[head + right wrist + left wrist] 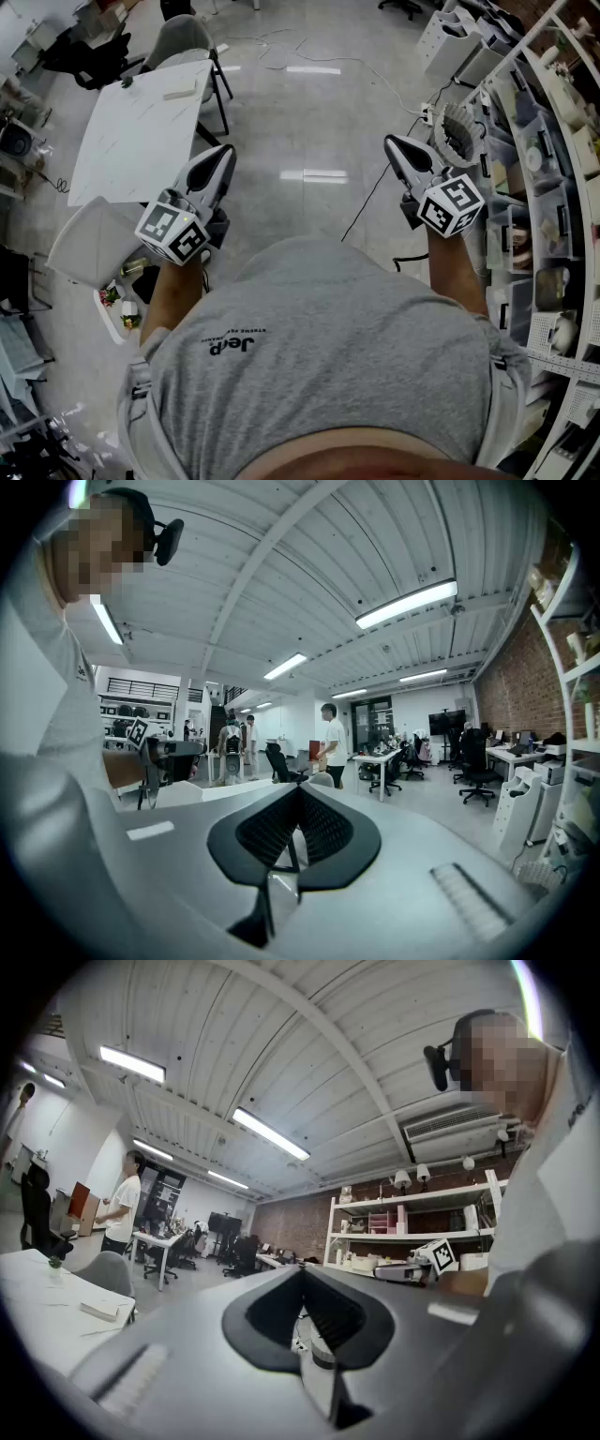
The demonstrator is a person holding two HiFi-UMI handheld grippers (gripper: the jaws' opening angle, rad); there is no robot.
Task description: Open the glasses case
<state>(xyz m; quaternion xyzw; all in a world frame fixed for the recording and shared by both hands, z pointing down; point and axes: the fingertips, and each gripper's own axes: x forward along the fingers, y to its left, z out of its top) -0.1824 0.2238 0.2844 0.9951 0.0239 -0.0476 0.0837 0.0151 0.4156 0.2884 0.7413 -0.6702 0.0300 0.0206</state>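
No glasses case shows in any view. In the head view my left gripper (223, 157) and right gripper (393, 143) are held out level in front of the person's grey shirt, over the bare floor. Each one's jaws meet at the tip with nothing between them. The left gripper view looks along its closed jaws (302, 1271) into the room, with the right gripper's marker cube (438, 1255) off to the right. From the right gripper view, the closed jaws (298, 789) point toward desks, and the left gripper (161, 749) shows at the left.
A white table (141, 131) with a grey chair (183, 37) behind it stands front left, and a pale chair (89, 246) is nearer. Stocked shelving (553, 187) runs along the right. A black cable (375, 187) crosses the floor. People stand (335, 742) by distant desks.
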